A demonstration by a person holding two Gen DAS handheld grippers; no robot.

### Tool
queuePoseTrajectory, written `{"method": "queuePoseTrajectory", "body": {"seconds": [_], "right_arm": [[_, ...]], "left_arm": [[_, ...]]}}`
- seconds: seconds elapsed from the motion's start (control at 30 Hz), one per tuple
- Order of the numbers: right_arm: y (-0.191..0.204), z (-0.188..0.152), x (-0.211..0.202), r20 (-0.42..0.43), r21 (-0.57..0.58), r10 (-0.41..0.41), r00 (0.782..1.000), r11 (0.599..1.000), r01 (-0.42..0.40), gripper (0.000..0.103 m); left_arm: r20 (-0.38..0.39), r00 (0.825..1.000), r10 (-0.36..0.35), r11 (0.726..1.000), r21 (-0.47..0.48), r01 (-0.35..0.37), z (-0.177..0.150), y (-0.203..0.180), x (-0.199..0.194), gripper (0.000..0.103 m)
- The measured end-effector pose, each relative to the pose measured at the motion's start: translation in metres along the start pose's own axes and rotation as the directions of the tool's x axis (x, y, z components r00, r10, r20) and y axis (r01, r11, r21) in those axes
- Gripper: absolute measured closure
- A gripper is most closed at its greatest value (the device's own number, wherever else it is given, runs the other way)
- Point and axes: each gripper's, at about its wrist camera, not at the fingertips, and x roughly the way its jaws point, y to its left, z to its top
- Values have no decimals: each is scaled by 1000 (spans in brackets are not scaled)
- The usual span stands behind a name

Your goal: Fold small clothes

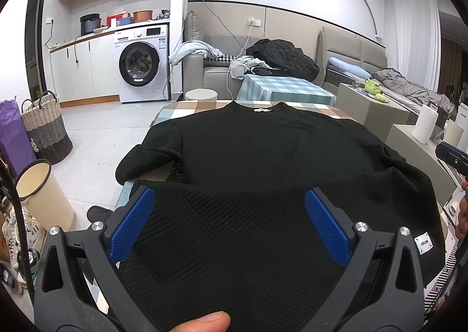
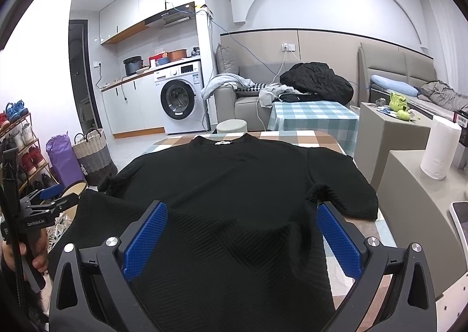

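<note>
Black textured sweater (image 1: pixel 257 156) lies flat on the checked bench (image 2: pixel 310 137), collar at the far end, both sleeves still out, so no fold looks done yet. Left tool (image 1: pixel 231 223) and right tool (image 2: pixel 241 235) hang released over the near hem, gripping nothing; sleeves and body all remain.

- Left gripper (image 1: pixel 229 226) — jaws spread wide, blue pads (image 1: pixel 131 225) angled outward, level and facing forward.
- A thumb tip (image 1: pixel 204 321) shows at the bottom edge of the left wrist view.
- Right gripper (image 2: pixel 241 239) — jaws equally wide apart, blue pads (image 2: pixel 339 239) clear of each other.
- In the right wrist view the left gripper sits at far left, gripped by a hand (image 2: pixel 36 253).
</note>
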Motion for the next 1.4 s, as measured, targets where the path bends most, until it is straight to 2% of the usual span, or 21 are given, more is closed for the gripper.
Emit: {"method": "queuePoseTrajectory", "body": {"seconds": [0.4, 0.67, 1.03, 1.4], "right_arm": [[0, 0, 11, -50, 19, -8, 999, 1000, 9, 0], [-9, -1, 17, -65, 34, -38, 997, 999, 40, 0], [-9, 1, 32, -132, 29, -98, 986, 994, 102, 0], [-24, 8, 48, -168, 142, -64, 984, 986, 89, 0]], "left_arm": [[-40, 999, 9, 1000, 6, -9, -2, 7, 14, 1], [-76, 997, 14, 1000, 2, -13, 3, 10, 33, 1], [-109, 994, 17, 1000, -14, -19, 14, 18, 55, 1], [-125, 992, 31, 998, -49, -38, 29, 33, 76, 1]]}}
